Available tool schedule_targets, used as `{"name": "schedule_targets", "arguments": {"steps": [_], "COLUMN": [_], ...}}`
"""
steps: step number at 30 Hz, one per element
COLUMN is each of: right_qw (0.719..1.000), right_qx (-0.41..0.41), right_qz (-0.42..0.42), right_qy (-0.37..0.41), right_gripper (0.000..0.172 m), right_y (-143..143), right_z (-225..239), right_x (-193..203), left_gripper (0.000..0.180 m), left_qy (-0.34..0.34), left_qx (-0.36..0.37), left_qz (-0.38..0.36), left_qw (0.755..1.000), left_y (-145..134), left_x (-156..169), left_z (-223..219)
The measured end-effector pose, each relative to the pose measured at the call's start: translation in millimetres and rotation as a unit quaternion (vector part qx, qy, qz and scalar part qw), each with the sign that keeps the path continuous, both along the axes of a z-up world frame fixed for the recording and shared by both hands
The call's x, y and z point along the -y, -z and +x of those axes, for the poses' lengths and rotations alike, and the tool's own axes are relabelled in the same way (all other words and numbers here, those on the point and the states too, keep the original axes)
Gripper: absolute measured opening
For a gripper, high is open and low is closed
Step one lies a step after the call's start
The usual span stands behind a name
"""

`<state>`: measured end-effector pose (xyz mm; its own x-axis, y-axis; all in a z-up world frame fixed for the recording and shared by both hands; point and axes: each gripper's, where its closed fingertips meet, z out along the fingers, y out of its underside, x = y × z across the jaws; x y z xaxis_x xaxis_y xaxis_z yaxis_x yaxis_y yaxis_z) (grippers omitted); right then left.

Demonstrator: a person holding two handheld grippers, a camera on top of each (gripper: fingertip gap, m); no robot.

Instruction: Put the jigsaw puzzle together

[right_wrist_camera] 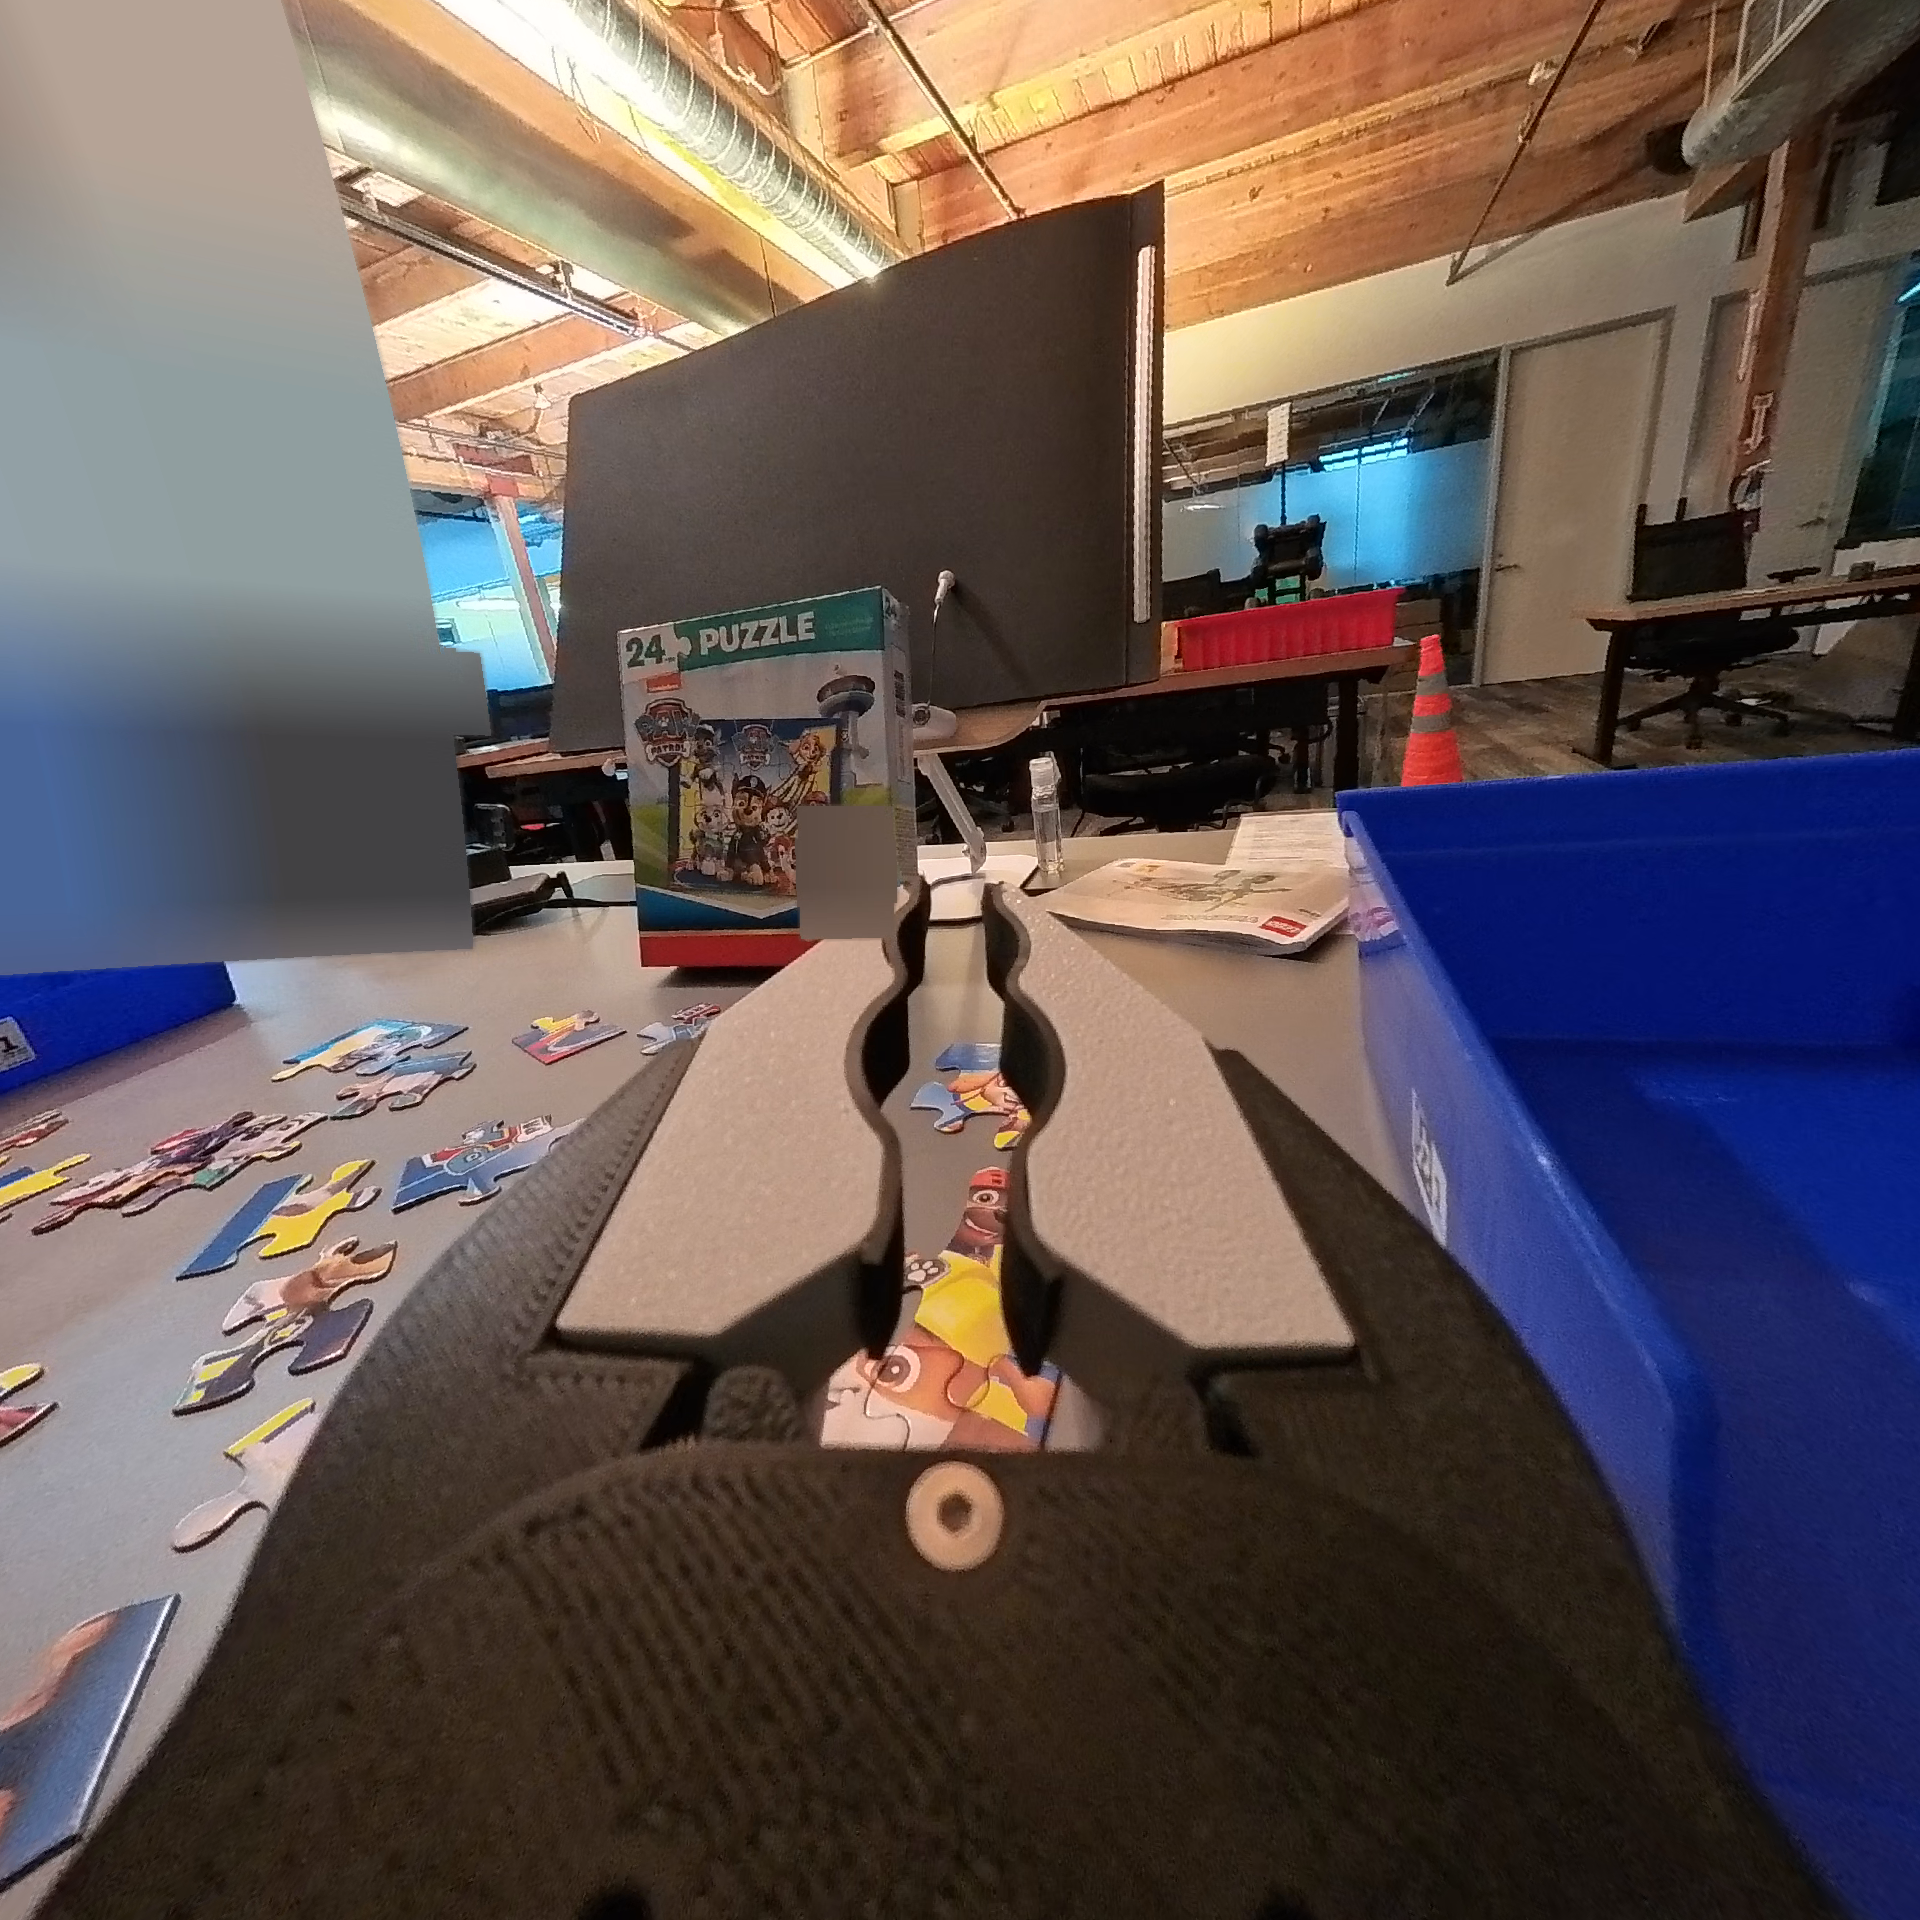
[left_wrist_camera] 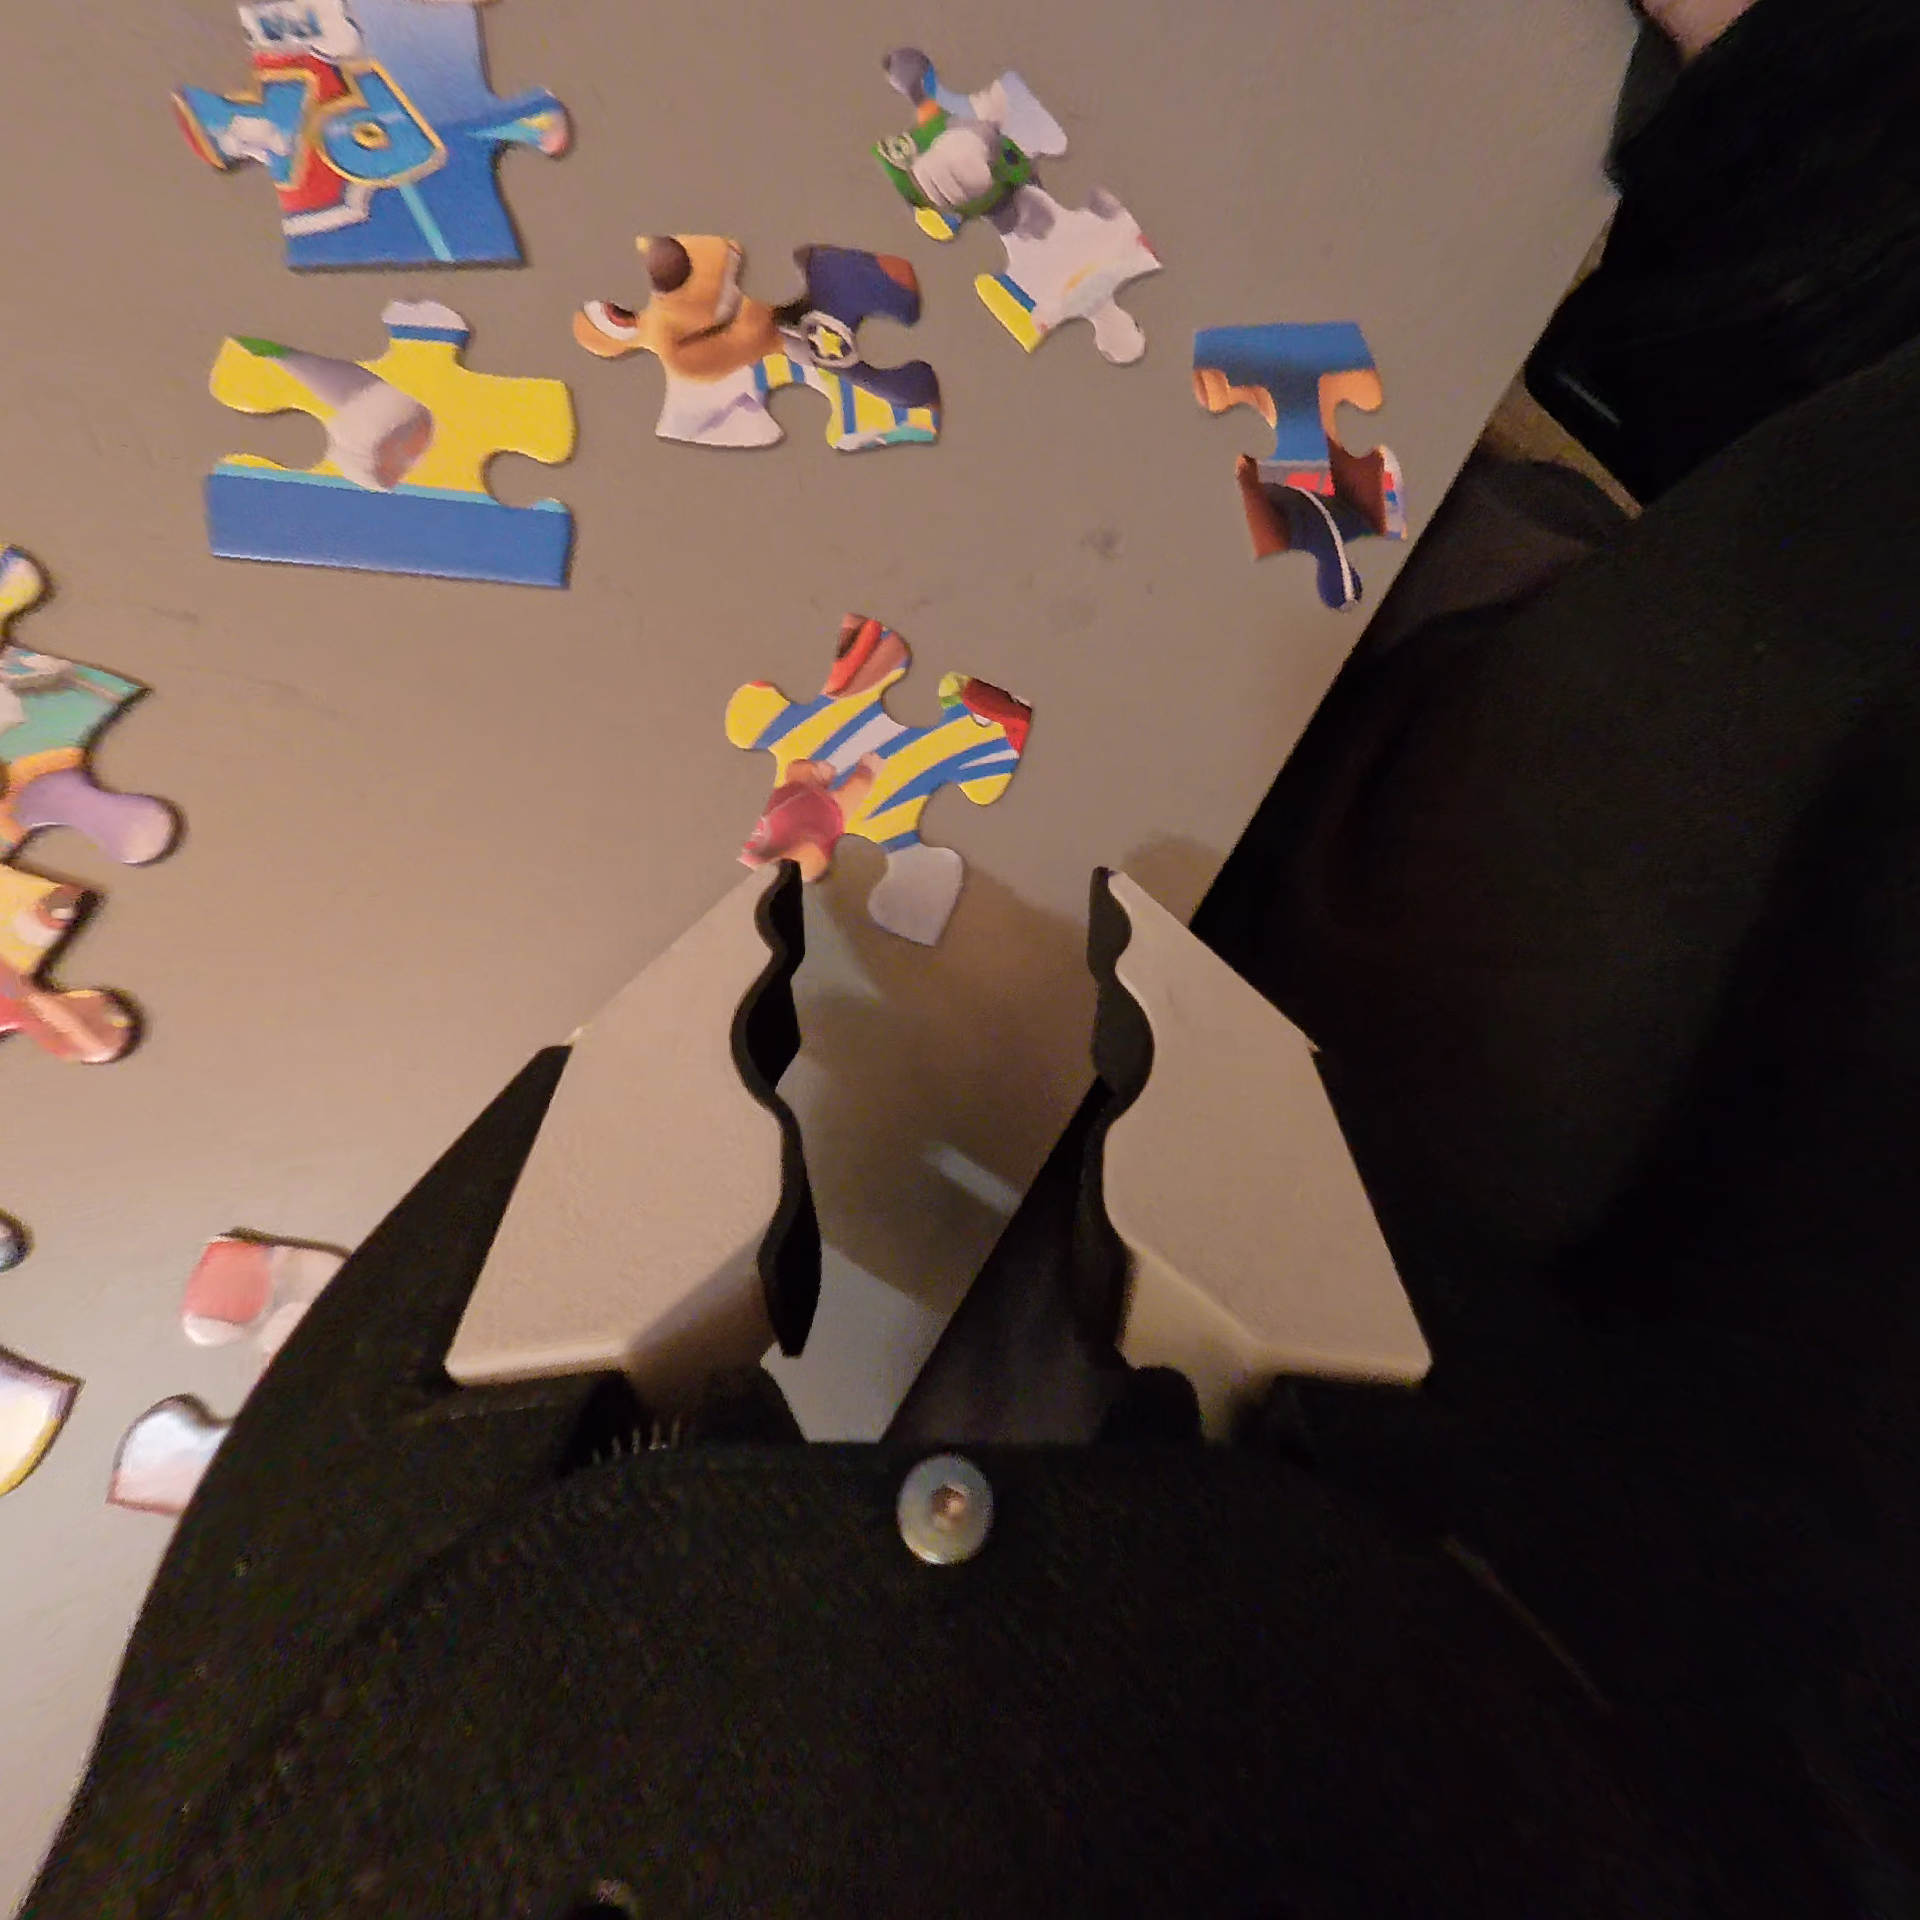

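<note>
- The left gripper (left_wrist_camera: pixel 945 883) hangs over the desk (left_wrist_camera: pixel 623 644) close to its right edge, its fingers (left_wrist_camera: pixel 774 997) spread wide with nothing between them but bare desk top.
- A yellow-and-blue striped puzzle piece (left_wrist_camera: pixel 883 758) lies flat just past the fingertips. Its grey tab reaches into the mouth of the gap, nearer the left finger, and its pink corner lies right at that fingertip. Whether they touch cannot be told. The right finger stands apart from it.
- Farther out lie loose pieces, apart from one another: a yellow-and-blue edge piece (left_wrist_camera: pixel 395 457), a brown dog piece (left_wrist_camera: pixel 769 353), a blue-and-brown piece (left_wrist_camera: pixel 1304 457) at the right edge, a white-and-green piece (left_wrist_camera: pixel 1018 208) and a big blue emblem piece (left_wrist_camera: pixel 384 145).
- A dark sleeve (left_wrist_camera: pixel 1610 935) fills the space beyond the desk's right edge.
- The right gripper (right_wrist_camera: pixel 951 904) hovers low over the desk, fingers (right_wrist_camera: pixel 883 1039) drawn nearly together with a thin slit between, gripping nothing.
- Below that slit lie joined pieces (right_wrist_camera: pixel 961 1330) showing a yellow dog, and a single piece (right_wrist_camera: pixel 966 1091) farther on.
- A blue bin (right_wrist_camera: pixel 1558 1039) stands just to the right of it.
- Scattered pieces (right_wrist_camera: pixel 291 1195) cover the desk's left part.
- Toward the far edge stand a puzzle box (right_wrist_camera: pixel 764 779), a small clear bottle (right_wrist_camera: pixel 1047 816) and a folded booklet (right_wrist_camera: pixel 1195 904).
</note>
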<state>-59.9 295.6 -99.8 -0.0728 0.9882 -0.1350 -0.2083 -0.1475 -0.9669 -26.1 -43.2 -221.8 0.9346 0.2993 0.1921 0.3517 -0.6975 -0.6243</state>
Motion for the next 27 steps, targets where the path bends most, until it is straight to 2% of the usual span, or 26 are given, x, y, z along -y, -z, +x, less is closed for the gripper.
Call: {"name": "schedule_targets", "arguments": {"steps": [5, 19, 27], "right_qw": [1.0, 1.0, 1.0], "right_qx": [0.0, 0.002, 0.001], "right_qz": [-0.001, 0.004, 0.003], "right_qy": [0.0, -0.001, -0.001], "right_gripper": [0.008, 0.008, 0.008], "right_y": [0, 1, 0], "right_z": [0, -1, -1], "right_x": [0, 1, 1], "left_gripper": [0.059, 0.059, 0.046], "left_qy": [-0.021, -0.005, -0.001], "left_qx": [-0.032, -0.064, -0.077], "left_qz": [-0.001, -0.014, -0.026], "left_qw": [0.999, 0.998, 0.997], "left_y": [2, 12, 15], "left_x": [1, -11, -8], "left_z": [-15, -19, -22]}}
